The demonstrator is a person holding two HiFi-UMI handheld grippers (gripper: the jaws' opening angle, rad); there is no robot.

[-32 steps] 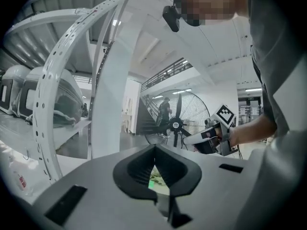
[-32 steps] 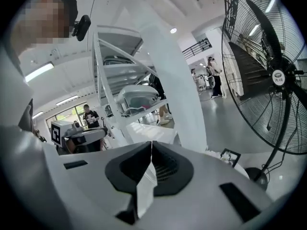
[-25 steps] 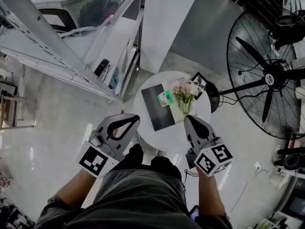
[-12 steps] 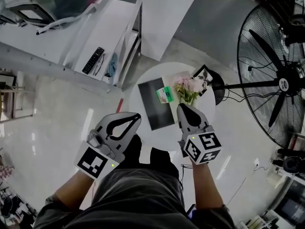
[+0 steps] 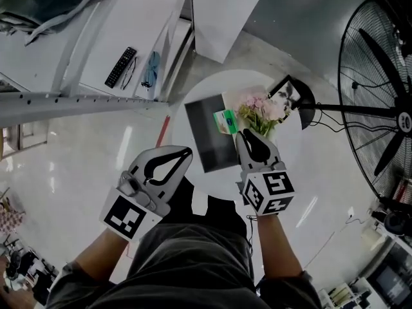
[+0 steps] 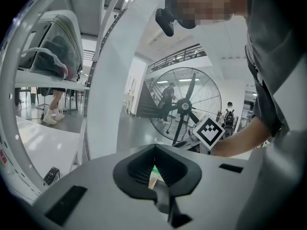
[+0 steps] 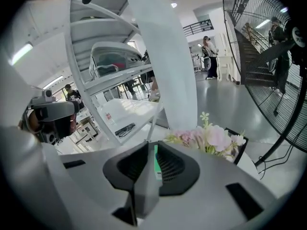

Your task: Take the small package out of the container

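**Package ahead of both grippers, right fingers parting**

Head view: The small green package (image 5: 225,120) lay on the round white table (image 5: 283,147), at the far right edge of the dark rectangular container (image 5: 207,140). Whether it sat inside the container or on its rim could not be told. The right gripper (image 5: 245,134) hung over the table with the package just beyond its fingertips and a little to their left, apart from them. The pink flowers (image 5: 261,110) stood just ahead of those same fingertips, to their right. The left gripper (image 5: 187,150) was held near the table's near left edge. Its fingertips met in front of a teardrop-shaped hollow, and the package lay well ahead of them and to their right, across the container. A large fan (image 5: 386,102) stood far right of both grippers.

Left gripper view: The left gripper (image 6: 154,150) had its fingertips together and nothing clamped between them. A green and white sliver (image 6: 153,175) showed through the hollow behind the tips; what it was could not be told. The fan (image 6: 184,104) stood beyond.

Right gripper view: The right gripper (image 7: 155,150) had its fingers opening, with only a narrow slit between them. Nothing was pressed by the pads. The package (image 7: 156,164) showed as a green strip through that slit, lying beyond the fingers. The flowers (image 7: 211,138) rose past the right finger.
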